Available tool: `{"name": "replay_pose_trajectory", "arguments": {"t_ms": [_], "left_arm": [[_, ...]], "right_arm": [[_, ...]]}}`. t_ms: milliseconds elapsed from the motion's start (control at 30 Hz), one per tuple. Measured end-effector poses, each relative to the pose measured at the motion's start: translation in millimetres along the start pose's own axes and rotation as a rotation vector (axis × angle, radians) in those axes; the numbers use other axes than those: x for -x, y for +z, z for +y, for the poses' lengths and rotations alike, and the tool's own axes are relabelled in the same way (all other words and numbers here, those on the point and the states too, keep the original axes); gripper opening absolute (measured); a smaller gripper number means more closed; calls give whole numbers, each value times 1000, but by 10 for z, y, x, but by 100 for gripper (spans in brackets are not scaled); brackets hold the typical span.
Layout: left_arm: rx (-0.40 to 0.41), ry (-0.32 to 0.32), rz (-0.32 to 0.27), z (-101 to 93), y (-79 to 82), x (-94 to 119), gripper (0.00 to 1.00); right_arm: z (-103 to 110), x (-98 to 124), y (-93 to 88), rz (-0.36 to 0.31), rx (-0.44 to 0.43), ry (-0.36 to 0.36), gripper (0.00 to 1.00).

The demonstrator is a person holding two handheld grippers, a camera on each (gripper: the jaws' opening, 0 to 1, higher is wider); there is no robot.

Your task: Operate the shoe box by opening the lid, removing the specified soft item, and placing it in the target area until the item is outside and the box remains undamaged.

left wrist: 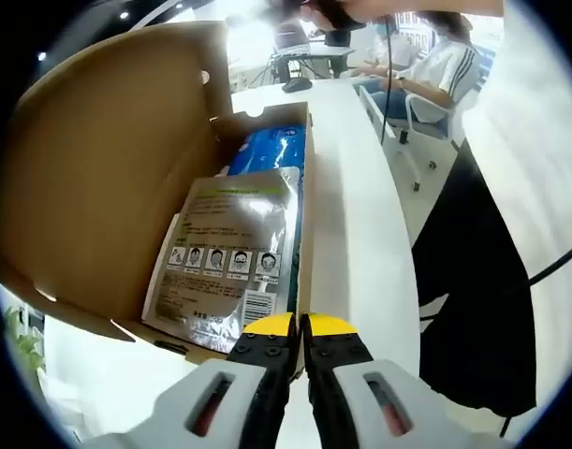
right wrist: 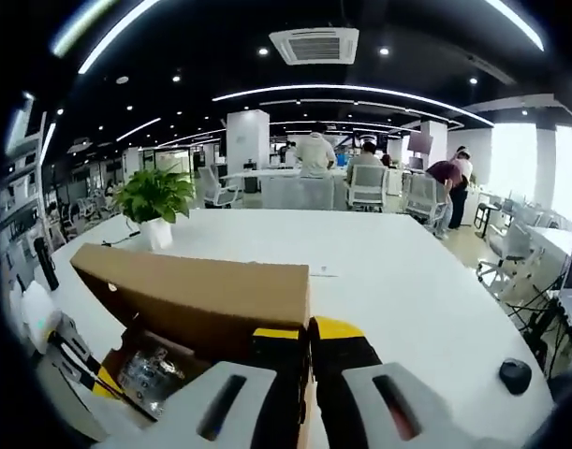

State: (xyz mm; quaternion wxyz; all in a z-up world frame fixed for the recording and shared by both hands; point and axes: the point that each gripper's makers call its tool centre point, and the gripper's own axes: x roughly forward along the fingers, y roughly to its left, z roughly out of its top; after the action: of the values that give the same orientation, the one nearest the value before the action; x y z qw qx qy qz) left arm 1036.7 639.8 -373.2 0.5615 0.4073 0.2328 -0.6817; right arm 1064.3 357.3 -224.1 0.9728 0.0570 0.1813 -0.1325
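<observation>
The cardboard shoe box lies open on a white table (left wrist: 351, 215), its lid (left wrist: 108, 168) standing up on the left. Inside lies a silver soft packet (left wrist: 229, 253) with printed text and small pictures, and beyond it a blue packet (left wrist: 271, 150). My left gripper (left wrist: 300, 327) is shut, its yellow-tipped jaws pinching the near end of the box's right wall (left wrist: 305, 234). In the right gripper view the brown lid (right wrist: 211, 299) rises in front, and my right gripper (right wrist: 309, 341) is shut on its right edge. The left gripper (right wrist: 103, 383) shows at the box's lower left, beside the silver packet (right wrist: 150, 374).
A person in dark trousers (left wrist: 473, 281) stands close to the table's right edge, with a black cable hanging by. A potted plant (right wrist: 154, 201) stands behind the box and a black mouse (right wrist: 515, 374) lies at the table's right. People and chairs fill the office behind.
</observation>
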Motion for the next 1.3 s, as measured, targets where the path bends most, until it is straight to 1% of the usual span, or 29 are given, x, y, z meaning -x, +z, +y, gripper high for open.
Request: {"name": "replay_pose_trajectory", "arguments": {"t_ms": [67,133,200,267,300,333,367,400,433,467,500,600,667,733,800,933,1000,1033,1133,1233,1267,1300], "left_arm": [[-18,-1,6,-11,8,-7,3],[2,-18,22,-9,4,-10,2],[11,-30,19,-3,-3,-13,2],[4,-40,6,-8,-9,-9,2],[-6,-41,0,-21,-1,-5,1],[-22,-47,-4,-29,4,-6,1],[-45,-55,-6,-43,5,-4,0],[-42,-50,-8,-50,2,-2,0],[-53,-49,-12,-62,2,-1,0],[-53,-51,-9,-59,6,-3,0],[-36,-66,-1,-81,-3,6,0],[-48,-76,-9,-116,-21,23,0],[-56,-91,-2,-147,-27,33,0],[-56,-93,-7,-150,-32,40,0],[-37,-93,-3,-140,-19,35,1],[-33,-96,9,-137,-22,29,1],[-21,-100,16,-130,-23,25,1],[-18,-101,18,-135,-23,22,1],[-16,-96,25,-137,-24,5,1],[-26,-73,31,-145,-31,-13,2],[-33,-55,29,-142,-37,-20,2],[-42,-51,28,-141,-39,-24,2]], "right_arm": [[14,0,26,9,2,2,1],[18,-25,46,20,4,-11,0],[7,-37,62,28,98,-36,0],[19,-40,64,38,147,-60,0],[33,-51,63,33,122,-54,0],[19,-49,62,33,116,-55,0],[3,-53,62,34,117,-55,0],[-10,-59,66,35,115,-54,0],[-8,-50,84,28,142,-58,0],[-1,-41,95,15,145,-61,0],[10,-29,91,13,142,-59,0],[-6,0,78,30,121,-55,0],[12,37,85,40,127,-51,0],[-16,21,62,36,147,-61,0],[4,13,67,27,125,-60,0],[8,-24,98,35,126,-59,0],[-10,-78,121,35,106,-44,0],[3,-68,113,41,72,-36,0],[-2,-67,119,34,65,-28,0],[12,-99,137,24,118,-24,0],[12,-104,141,22,125,-24,0],[13,-113,147,23,133,-25,0]]}}
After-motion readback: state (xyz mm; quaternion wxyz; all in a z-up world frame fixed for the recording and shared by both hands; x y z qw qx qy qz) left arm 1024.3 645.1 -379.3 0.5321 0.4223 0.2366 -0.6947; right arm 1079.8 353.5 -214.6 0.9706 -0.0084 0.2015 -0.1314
